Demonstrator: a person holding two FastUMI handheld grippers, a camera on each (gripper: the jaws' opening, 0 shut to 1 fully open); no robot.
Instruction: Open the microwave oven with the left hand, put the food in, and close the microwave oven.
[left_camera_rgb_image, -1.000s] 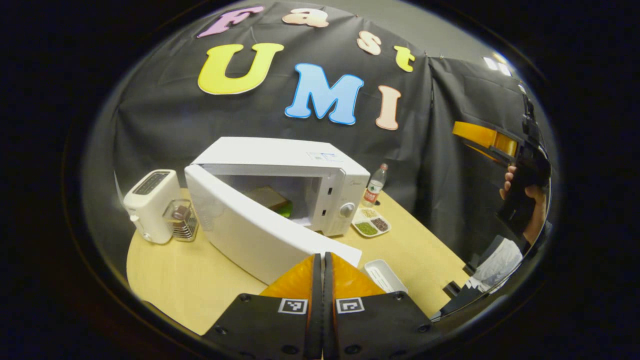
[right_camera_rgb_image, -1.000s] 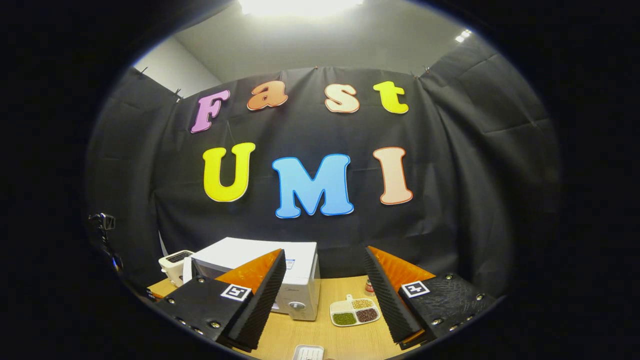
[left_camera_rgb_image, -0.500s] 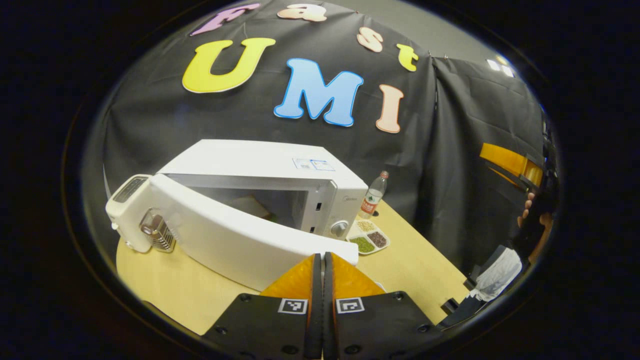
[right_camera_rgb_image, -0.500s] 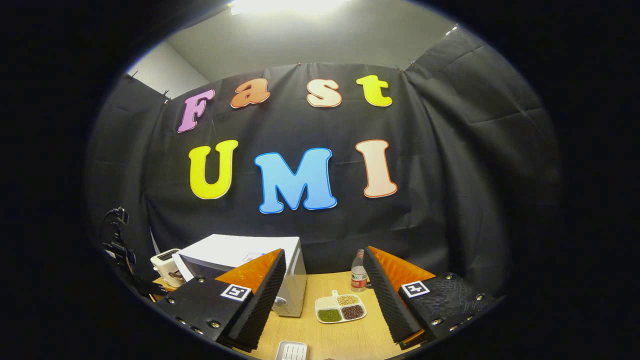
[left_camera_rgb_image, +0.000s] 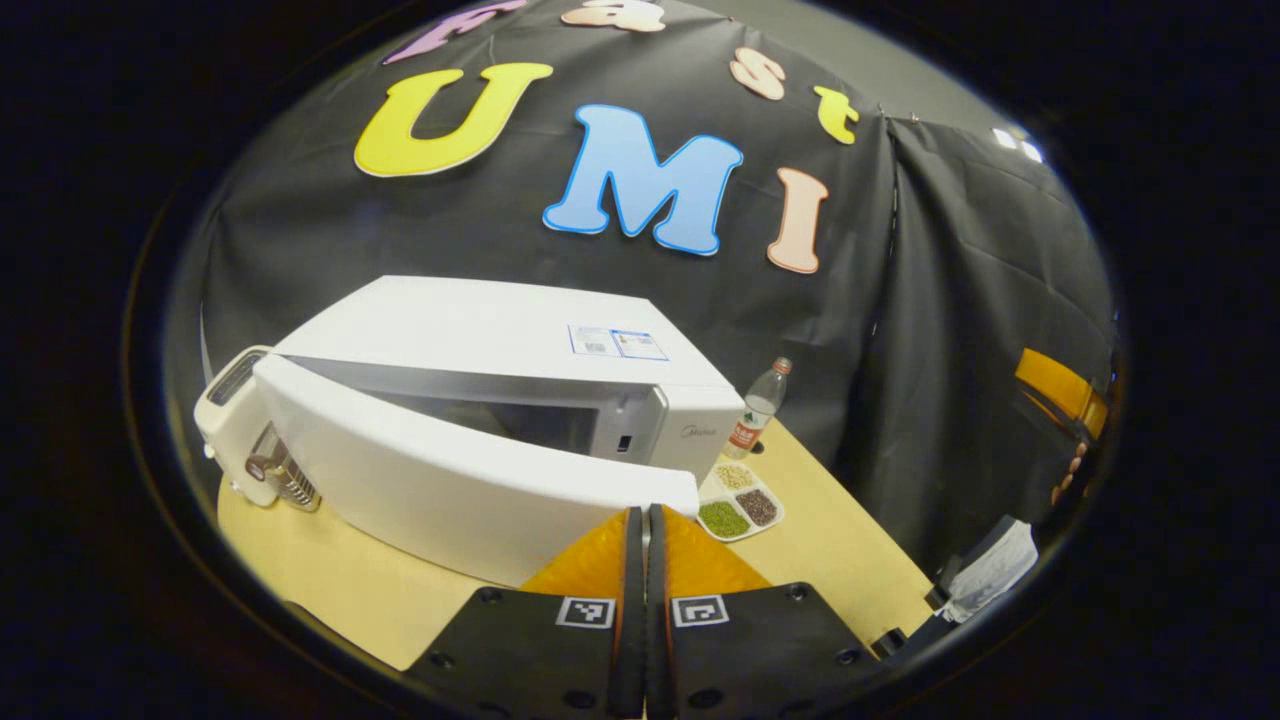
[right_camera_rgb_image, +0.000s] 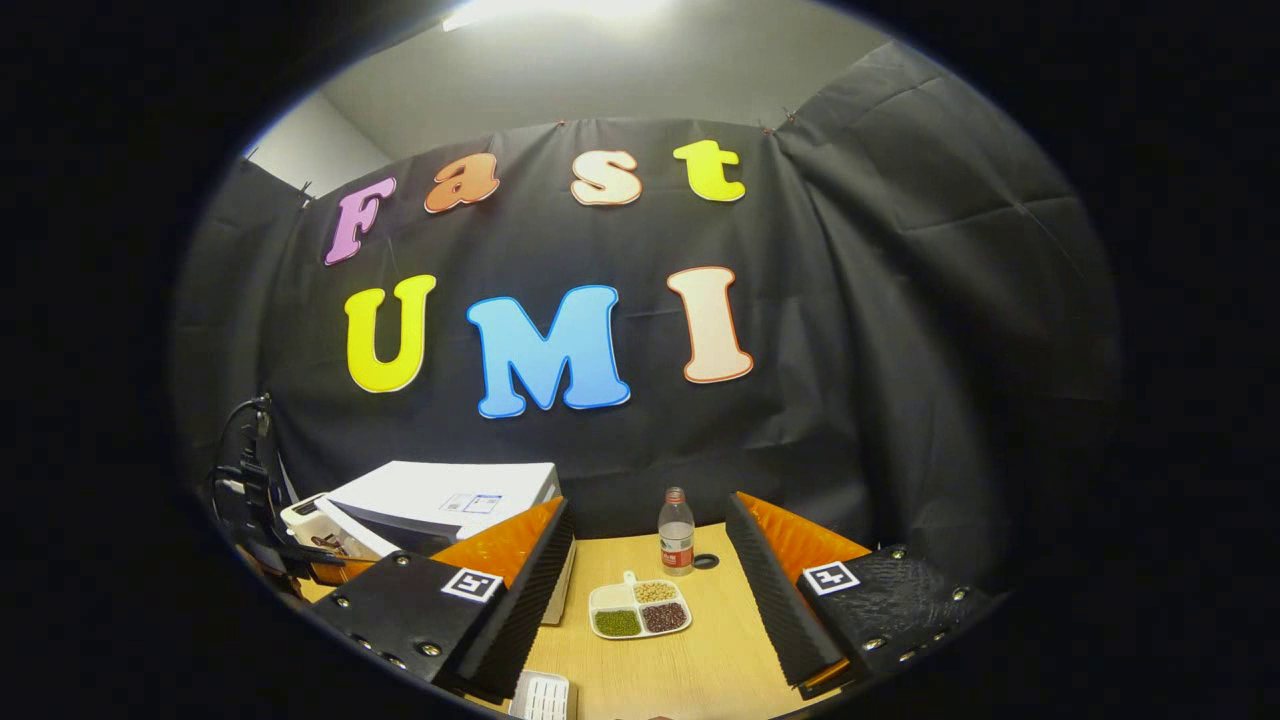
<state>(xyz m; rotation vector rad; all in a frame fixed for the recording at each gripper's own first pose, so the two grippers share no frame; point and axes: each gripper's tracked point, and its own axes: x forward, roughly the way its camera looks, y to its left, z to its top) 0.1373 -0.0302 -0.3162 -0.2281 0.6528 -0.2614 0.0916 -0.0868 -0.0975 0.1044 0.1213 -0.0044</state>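
Left gripper view: the left gripper (left_camera_rgb_image: 645, 525), its fingers pressed flat together and holding nothing, sits against the free end of the microwave door (left_camera_rgb_image: 450, 485). A blunt closed tip suits pushing a wide panel better than a pinch would. The door stands ajar at a narrow angle to the microwave (left_camera_rgb_image: 520, 370), which occupies the back left part of the desk (left_camera_rgb_image: 830, 540). The food cannot be made out through the remaining dark gap; judged from the task, it is presumably inside, and closing is the step in hand.

A toaster (left_camera_rgb_image: 230, 420) stands at the desk's left edge, partly hidden behind the hinge end of the door. A divided dish (left_camera_rgb_image: 740, 495) of grains lies just beside the microwave's right front corner, and a bottle (left_camera_rgb_image: 755, 410) stands behind it near the back edge.

Right gripper view: the right gripper (right_camera_rgb_image: 650, 590) is held high and well apart from the microwave, with its fingers spread wide and empty, probably to leave the door's path free. A small white tray (right_camera_rgb_image: 545, 695) lies at the near edge of the desk.

Compared with one second ago, the door has swung markedly toward shut: the bread then visible in the cavity is now hidden. The left gripper has followed the door inward, and the right gripper has turned further right.
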